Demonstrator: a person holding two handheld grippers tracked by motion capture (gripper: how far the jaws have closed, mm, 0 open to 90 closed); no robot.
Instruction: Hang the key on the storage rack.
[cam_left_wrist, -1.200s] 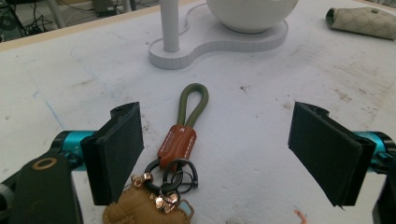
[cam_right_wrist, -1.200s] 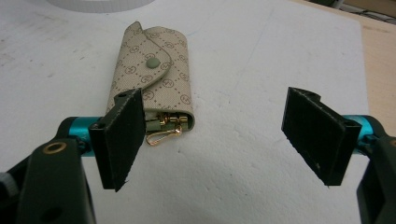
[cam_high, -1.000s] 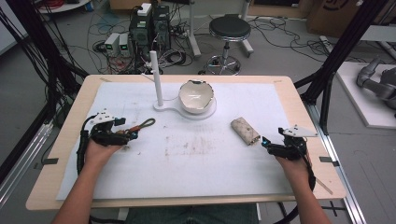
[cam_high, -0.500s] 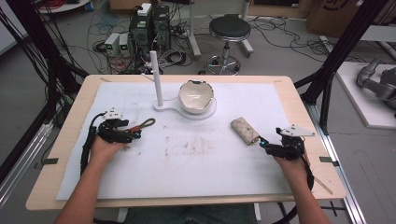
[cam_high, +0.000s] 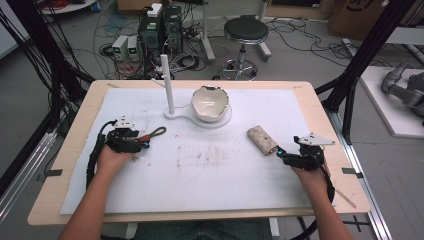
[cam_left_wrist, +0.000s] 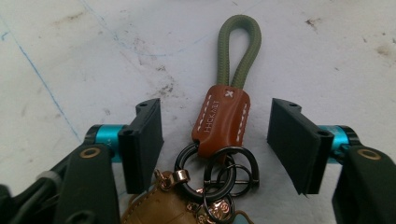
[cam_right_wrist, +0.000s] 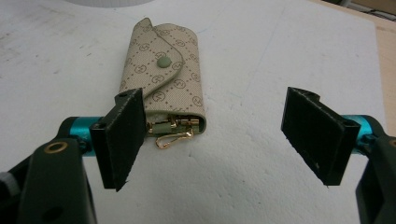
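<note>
A keychain (cam_left_wrist: 222, 119) with an olive cord loop, a brown leather tab and dark rings lies on the white mat; it also shows at the left in the high view (cam_high: 154, 134). My left gripper (cam_left_wrist: 215, 111) (cam_high: 140, 142) straddles the leather tab. Its jaws have just been closing, but both pads stand clear of the tab, so it is open. A beige patterned key pouch (cam_right_wrist: 163, 79) (cam_high: 262, 140) with a snap and a gold clip lies at the right. My right gripper (cam_right_wrist: 215, 98) (cam_high: 281, 152) is open just short of it, with its left jaw in front of the pouch's near corner.
A cracked white bowl (cam_high: 210, 102) sits on a white stand base with an upright post (cam_high: 167, 85) at the back middle. The white mat (cam_high: 210, 170) is stained in its middle. The wooden table edge (cam_high: 200, 216) runs along the front.
The left gripper has edged right over the keychain and its jaws have narrowed around the leather tab. The right gripper and the pouch have not moved.
</note>
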